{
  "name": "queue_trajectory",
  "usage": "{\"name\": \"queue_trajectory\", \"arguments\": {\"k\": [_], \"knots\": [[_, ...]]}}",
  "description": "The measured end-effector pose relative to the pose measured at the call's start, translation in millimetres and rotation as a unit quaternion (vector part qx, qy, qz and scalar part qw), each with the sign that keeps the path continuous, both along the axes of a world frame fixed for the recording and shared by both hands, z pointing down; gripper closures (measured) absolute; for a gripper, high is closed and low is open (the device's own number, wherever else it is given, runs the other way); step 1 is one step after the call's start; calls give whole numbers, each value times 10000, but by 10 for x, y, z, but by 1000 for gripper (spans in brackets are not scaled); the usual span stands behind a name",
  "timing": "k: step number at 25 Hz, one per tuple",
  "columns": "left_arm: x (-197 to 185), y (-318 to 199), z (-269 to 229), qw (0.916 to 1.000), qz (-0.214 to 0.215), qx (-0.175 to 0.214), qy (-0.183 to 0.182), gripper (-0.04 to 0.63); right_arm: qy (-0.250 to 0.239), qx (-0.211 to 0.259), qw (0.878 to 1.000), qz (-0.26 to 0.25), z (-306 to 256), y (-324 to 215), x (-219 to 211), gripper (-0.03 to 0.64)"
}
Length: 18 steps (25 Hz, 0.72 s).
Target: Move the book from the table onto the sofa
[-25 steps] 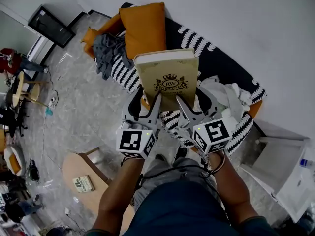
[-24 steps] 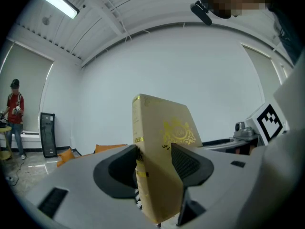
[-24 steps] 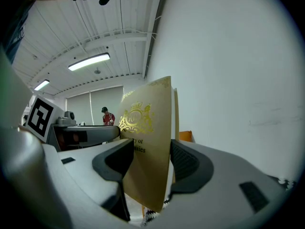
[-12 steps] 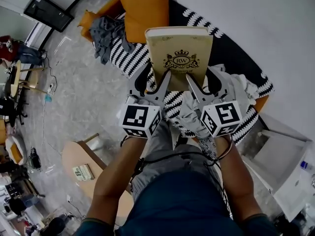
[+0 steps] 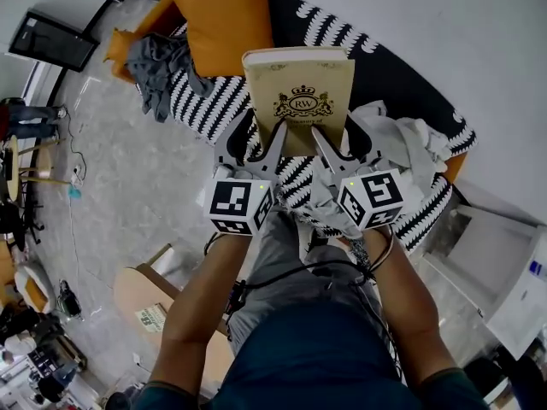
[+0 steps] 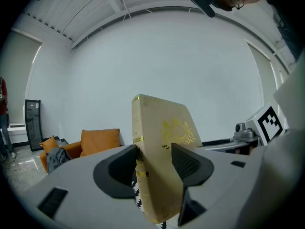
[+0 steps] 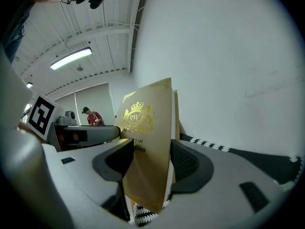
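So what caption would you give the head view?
Left gripper and right gripper together hold a beige book over the striped sofa.

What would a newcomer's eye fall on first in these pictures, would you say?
The cream book with a gold crest stands upright at centre, clamped near its lower edge by the left tongs and right tongs. Behind it lies the striped sofa, with an orange cushion towards the top.
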<state>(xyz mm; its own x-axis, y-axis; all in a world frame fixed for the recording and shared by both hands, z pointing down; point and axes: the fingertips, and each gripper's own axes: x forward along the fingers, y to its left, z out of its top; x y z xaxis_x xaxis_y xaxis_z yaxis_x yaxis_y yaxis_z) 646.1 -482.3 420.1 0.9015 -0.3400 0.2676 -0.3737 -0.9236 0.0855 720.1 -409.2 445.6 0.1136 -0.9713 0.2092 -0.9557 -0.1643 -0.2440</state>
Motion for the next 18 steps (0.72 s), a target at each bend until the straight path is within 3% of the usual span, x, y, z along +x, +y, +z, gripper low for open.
{"name": "queue_trajectory", "arguments": {"k": [18], "knots": [[373,-746,1572,9949,223,-732,-657,380,-479,-841,9950,239,1545,-689,301,364]]}}
